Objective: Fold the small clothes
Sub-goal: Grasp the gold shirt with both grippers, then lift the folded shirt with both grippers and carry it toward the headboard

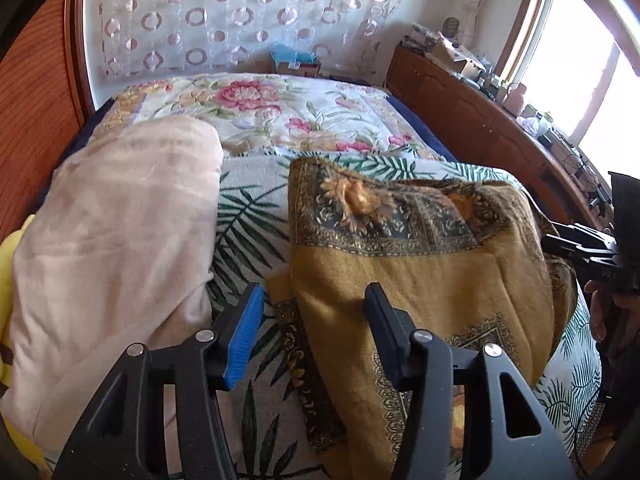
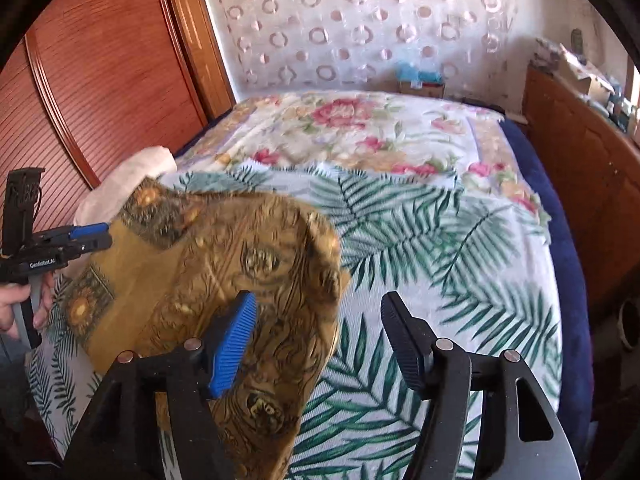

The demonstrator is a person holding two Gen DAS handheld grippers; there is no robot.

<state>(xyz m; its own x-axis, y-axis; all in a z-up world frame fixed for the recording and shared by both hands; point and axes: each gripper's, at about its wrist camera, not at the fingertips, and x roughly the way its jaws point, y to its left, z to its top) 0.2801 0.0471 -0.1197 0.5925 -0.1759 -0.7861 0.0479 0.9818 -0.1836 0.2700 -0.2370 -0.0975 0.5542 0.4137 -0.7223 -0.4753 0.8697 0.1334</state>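
- Already the mustard patterned cloth [image 1: 420, 248] lies doubled over on the palm-leaf sheet [image 2: 440, 240], so one fold looks done; more seem left.
- Left gripper [image 1: 312, 316] and right gripper [image 2: 316, 320] both hang spread apart, holding nothing.
- Left, a pink folded garment [image 1: 120, 216] rests; yellow fabric [image 1: 12, 248] beneath is cut off.
- Blur hides the cloth's far edge.

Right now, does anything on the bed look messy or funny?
Yes, a little. The mustard patterned cloth lies bunched and crooked on the palm-leaf sheet, its edges lumpy, not squared. Both the left gripper and right gripper are open, holding nothing. Nothing looks torn or spilled.
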